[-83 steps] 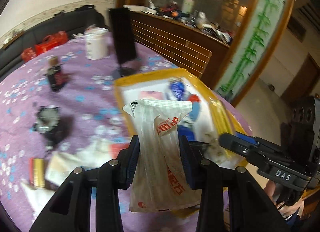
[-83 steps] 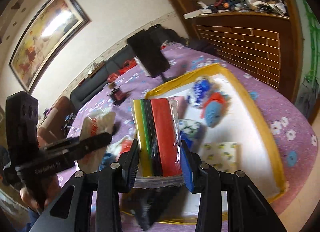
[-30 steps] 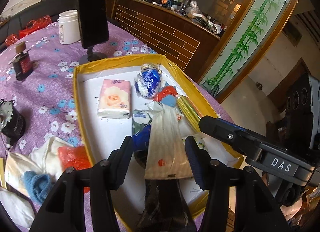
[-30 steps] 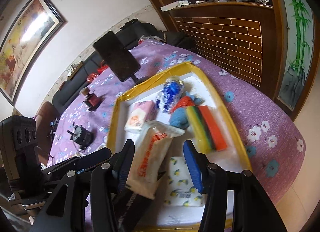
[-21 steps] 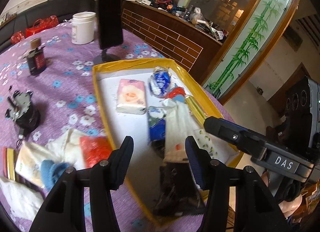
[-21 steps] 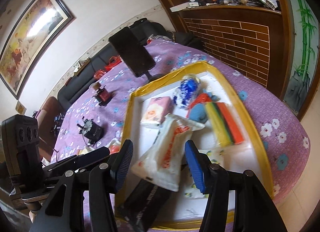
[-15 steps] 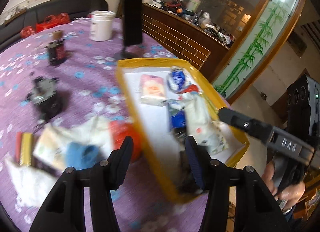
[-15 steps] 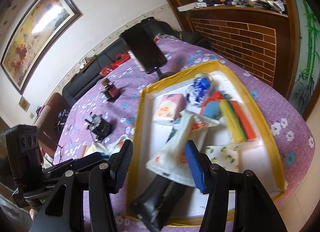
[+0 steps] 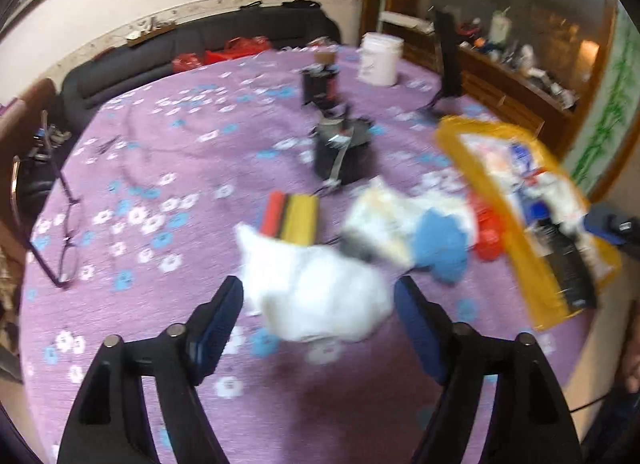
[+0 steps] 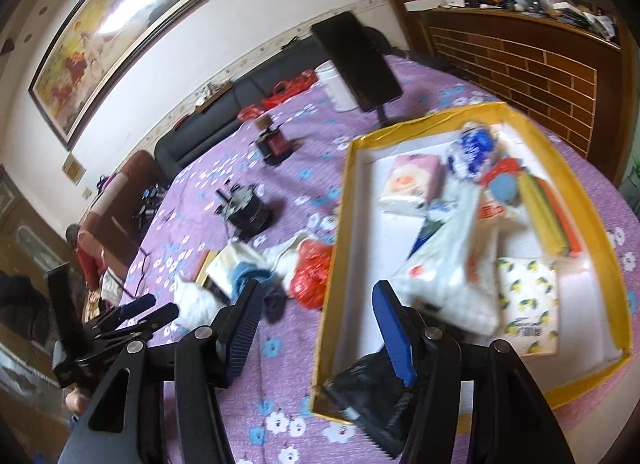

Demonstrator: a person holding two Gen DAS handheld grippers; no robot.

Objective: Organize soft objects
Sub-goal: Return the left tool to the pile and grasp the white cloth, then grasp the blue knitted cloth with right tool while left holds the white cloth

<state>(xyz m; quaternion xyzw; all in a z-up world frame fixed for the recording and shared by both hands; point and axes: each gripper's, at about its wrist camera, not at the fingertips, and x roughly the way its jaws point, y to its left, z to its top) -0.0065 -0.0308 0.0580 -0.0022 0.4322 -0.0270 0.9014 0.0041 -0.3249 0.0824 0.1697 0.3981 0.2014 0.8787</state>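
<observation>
The left gripper [image 9: 318, 314] is opening, its jaws wide above a white soft bundle [image 9: 320, 300] on the purple tablecloth [image 9: 160, 152] — blurred, probably a tissue pack. The right gripper [image 10: 316, 324] is opening too, nothing between its jaws, over the near edge of the yellow tray [image 10: 332, 264] — soft packs lie inside.

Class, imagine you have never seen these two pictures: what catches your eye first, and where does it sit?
The yellow tray on the purple flowered tablecloth stands out, crowded with soft packets such as a pink tissue pack. Left of it lies a loose heap: a red bag, a blue cloth and a white fluffy bundle just ahead of the left gripper, whose fingers are opening and empty.
</observation>
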